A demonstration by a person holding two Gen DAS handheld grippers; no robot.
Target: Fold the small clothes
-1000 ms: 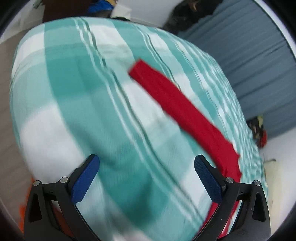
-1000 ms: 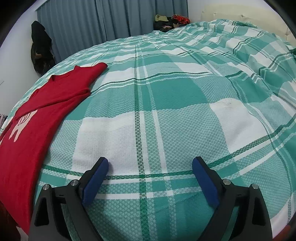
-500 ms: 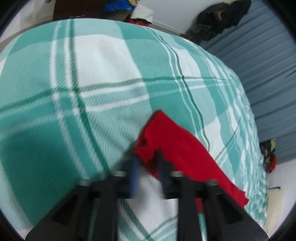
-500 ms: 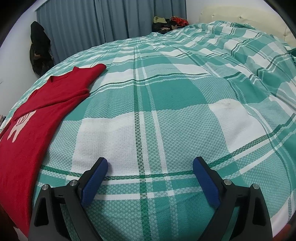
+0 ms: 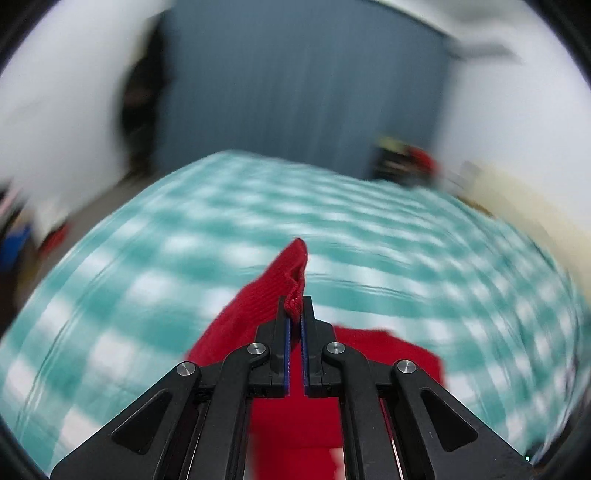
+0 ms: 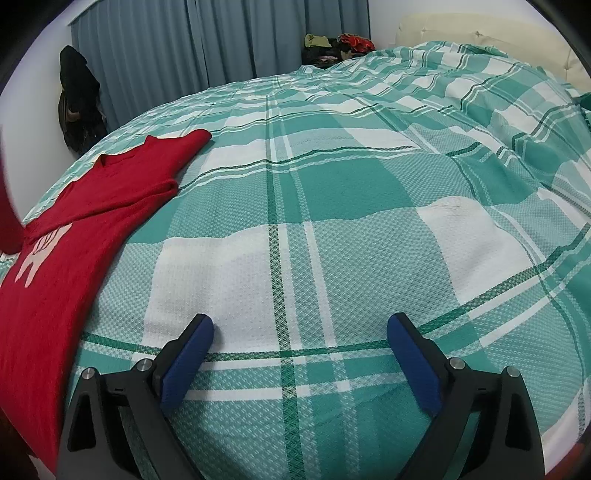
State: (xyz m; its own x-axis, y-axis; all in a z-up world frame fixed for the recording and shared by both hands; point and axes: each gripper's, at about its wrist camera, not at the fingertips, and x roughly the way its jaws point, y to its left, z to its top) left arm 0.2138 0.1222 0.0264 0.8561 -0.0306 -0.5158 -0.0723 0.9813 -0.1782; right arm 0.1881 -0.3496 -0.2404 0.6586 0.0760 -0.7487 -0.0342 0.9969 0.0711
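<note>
A small red knit sweater (image 6: 74, 236) with a pale pink figure on its front lies on the green-and-white checked bed cover (image 6: 332, 221), at the left of the right wrist view. My left gripper (image 5: 294, 310) is shut on the end of one red sleeve (image 5: 288, 273) and holds it lifted above the bed; the left wrist view is blurred by motion. My right gripper (image 6: 299, 332) is open and empty, low over the cover to the right of the sweater.
Blue-grey curtains (image 6: 221, 40) hang behind the bed. A dark garment (image 6: 79, 99) hangs on the wall at the left. A heap of clothes (image 6: 338, 44) lies at the far side. A cream headboard (image 6: 480, 33) stands at the right.
My left gripper went from open to shut on the sleeve end, then lifted it and swung to face across the bed. The right gripper has barely moved.
</note>
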